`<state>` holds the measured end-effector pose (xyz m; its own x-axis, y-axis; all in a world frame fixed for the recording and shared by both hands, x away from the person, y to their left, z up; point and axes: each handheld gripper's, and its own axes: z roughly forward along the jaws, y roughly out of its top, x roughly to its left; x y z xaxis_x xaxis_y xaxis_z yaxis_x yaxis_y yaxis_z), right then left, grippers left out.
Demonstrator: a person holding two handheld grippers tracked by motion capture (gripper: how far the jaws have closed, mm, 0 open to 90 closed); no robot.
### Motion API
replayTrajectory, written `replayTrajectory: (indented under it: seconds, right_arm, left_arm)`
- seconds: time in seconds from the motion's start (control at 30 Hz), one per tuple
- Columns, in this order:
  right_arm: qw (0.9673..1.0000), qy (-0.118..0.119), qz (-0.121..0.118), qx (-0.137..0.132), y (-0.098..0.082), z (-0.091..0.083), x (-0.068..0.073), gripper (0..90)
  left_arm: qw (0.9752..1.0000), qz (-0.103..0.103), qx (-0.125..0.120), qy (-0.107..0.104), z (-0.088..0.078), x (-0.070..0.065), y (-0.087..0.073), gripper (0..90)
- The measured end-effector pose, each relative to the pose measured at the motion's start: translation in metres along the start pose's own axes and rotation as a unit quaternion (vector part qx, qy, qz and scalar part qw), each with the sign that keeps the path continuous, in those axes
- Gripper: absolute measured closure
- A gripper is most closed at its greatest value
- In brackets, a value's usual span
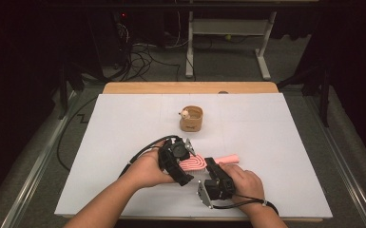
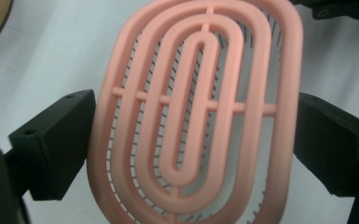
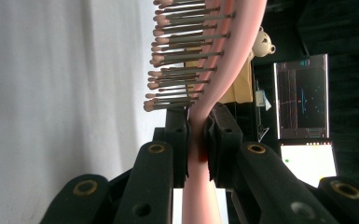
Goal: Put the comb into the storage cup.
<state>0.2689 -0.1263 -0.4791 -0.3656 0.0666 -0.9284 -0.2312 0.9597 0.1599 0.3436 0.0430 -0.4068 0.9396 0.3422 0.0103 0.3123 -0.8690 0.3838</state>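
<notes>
While both grippers met at the pink hairbrush (image 1: 204, 163), it hung just over the white table (image 1: 123, 142), on the person's side of the tan cup (image 1: 191, 118).

From the high view, the left gripper (image 1: 183, 156) sat at the brush's vented head and the right gripper (image 1: 214, 171) at its neck; steady, matched hands looked wisest, though hands hid both grips. Along the left gripper view, spread jaws flanked the head (image 2: 196, 112), apparently touching its edges; I could not tell if they gripped. Along the right gripper view, jaws pinched the neck (image 3: 200, 116) firmly, bristles (image 3: 177, 56) pointing sideways; the handle was cut off below, and a small toy bear (image 3: 263, 44) beyond stayed blurred.
</notes>
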Motion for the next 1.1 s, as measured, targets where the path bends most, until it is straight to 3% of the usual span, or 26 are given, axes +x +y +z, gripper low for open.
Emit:
replayTrajectory:
  seconds: [0.67, 1.07, 1.1]
  right_arm:
    - [0.9999, -0.008, 0.01, 0.004, -0.007, 0.0, -0.003, 81.7]
    - [0.9995, -0.008, 0.029, 0.003, -0.009, -0.001, -0.005, 81.6]
    - [0.9991, -0.008, 0.04, 0.006, -0.009, -0.001, -0.004, 81.7]
  left_arm:
    - [0.9998, -0.015, -0.015, 0.002, -0.004, 0.006, -0.019, 2.1]
    - [0.9979, -0.046, -0.041, 0.017, -0.006, 0.015, -0.043, 0.1]
    - [0.9974, -0.051, -0.048, 0.019, -0.006, 0.016, -0.046, 0.1]
